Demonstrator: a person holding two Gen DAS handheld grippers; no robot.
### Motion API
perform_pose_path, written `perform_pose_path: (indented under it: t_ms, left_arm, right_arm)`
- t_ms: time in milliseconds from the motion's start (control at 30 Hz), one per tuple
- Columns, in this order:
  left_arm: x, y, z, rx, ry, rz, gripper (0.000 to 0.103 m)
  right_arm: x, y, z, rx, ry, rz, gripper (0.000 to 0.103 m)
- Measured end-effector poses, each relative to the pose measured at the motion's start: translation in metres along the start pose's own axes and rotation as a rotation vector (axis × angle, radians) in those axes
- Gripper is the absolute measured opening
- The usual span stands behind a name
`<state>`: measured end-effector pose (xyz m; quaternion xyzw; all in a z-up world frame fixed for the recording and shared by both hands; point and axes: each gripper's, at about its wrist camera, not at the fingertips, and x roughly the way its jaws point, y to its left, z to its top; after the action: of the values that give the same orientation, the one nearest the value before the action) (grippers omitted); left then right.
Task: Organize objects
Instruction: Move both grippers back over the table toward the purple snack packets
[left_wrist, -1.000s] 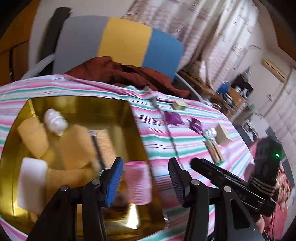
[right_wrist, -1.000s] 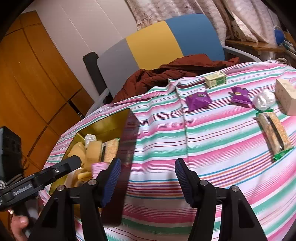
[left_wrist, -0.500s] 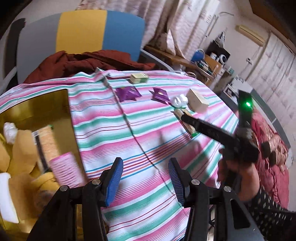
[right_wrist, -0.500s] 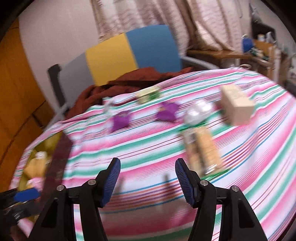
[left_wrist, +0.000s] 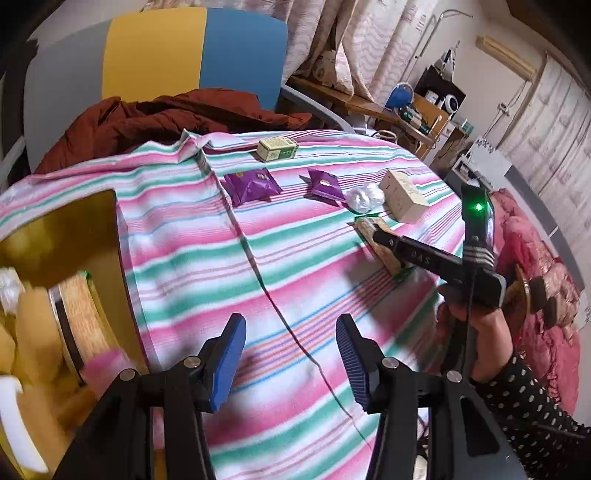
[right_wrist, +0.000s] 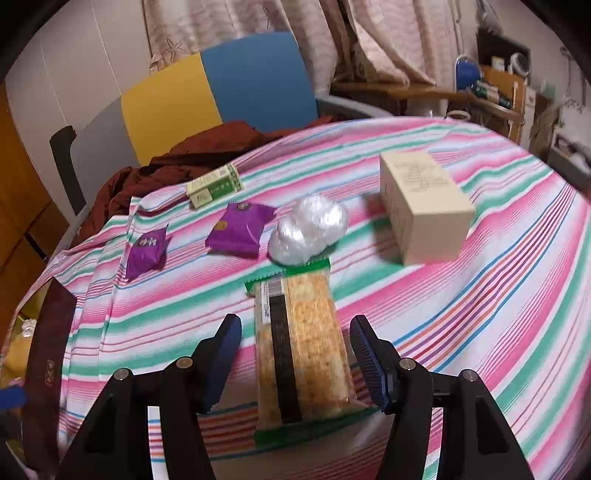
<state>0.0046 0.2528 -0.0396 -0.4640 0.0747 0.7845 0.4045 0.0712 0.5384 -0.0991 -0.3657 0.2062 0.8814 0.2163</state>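
Note:
My right gripper (right_wrist: 295, 328) is open and low over the striped cloth, with a clear-wrapped cracker pack (right_wrist: 299, 347) lying lengthwise between its fingers; the pads stand clear of it. Beyond it lie a white plastic ball (right_wrist: 310, 229), two purple sachets (right_wrist: 240, 229) (right_wrist: 147, 247), a small green-and-white box (right_wrist: 214, 186) and a cream box (right_wrist: 421, 206). My left gripper (left_wrist: 290, 332) hangs open and empty over bare cloth, beside the gold tray (left_wrist: 62, 229). The tray holds another cracker pack (left_wrist: 79, 317) and yellow, pink and white items. The right gripper (left_wrist: 376, 232) also shows in the left wrist view, over the cracker pack (left_wrist: 364, 223).
A chair with a grey, yellow and blue back (left_wrist: 155, 55) stands behind the table, a rust-red garment (left_wrist: 166, 114) heaped on it. A hand with a dotted sleeve (left_wrist: 480, 321) holds the right gripper. A cluttered wooden side table (left_wrist: 417, 107) and pink bedding (left_wrist: 535, 258) are at the right.
My left gripper has swung right, away from the gold tray and a pink item, to bare cloth. My right gripper has moved right and down until the cracker pack lies between its fingers.

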Motion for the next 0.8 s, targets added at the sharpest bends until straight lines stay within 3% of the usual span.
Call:
perform_pose_path:
  t_ms: [100,133,167,300,433,600,700,800]
  left_arm:
    - [0.009,-0.001,0.013,0.015,0.017,0.004,0.051]
    - [0.012,0.0,0.017,0.013,0.024,-0.001,0.051]
    - [0.017,0.0,0.022,0.007,0.029,-0.005,0.051]
    - [0.036,0.001,0.043,0.03,0.049,0.032,0.051]
    - [0.061,-0.002,0.074,0.127,0.043,0.121,0.051]
    - [0.096,-0.001,0.113,0.208,0.063,0.159,0.051]
    - [0.119,-0.007,0.13,0.313,0.074,0.187,0.051]
    - [0.149,-0.009,0.138,0.412,0.141,0.244,0.051]
  right_arm:
    - [0.007,0.005,-0.008,-0.03,0.012,-0.018,0.063]
    - [0.007,0.007,-0.009,-0.042,0.006,-0.026,0.058]
    - [0.007,0.01,-0.009,-0.055,0.004,-0.026,0.045]
    - [0.006,0.018,-0.013,-0.093,-0.014,-0.031,0.046]
    - [0.007,0.019,-0.015,-0.1,-0.029,-0.023,0.046]
    - [0.008,0.016,-0.016,-0.082,-0.041,-0.003,0.047]
    - [0.009,0.017,-0.017,-0.086,-0.048,-0.009,0.047]
    - [0.01,0.017,-0.018,-0.083,-0.055,-0.005,0.047]
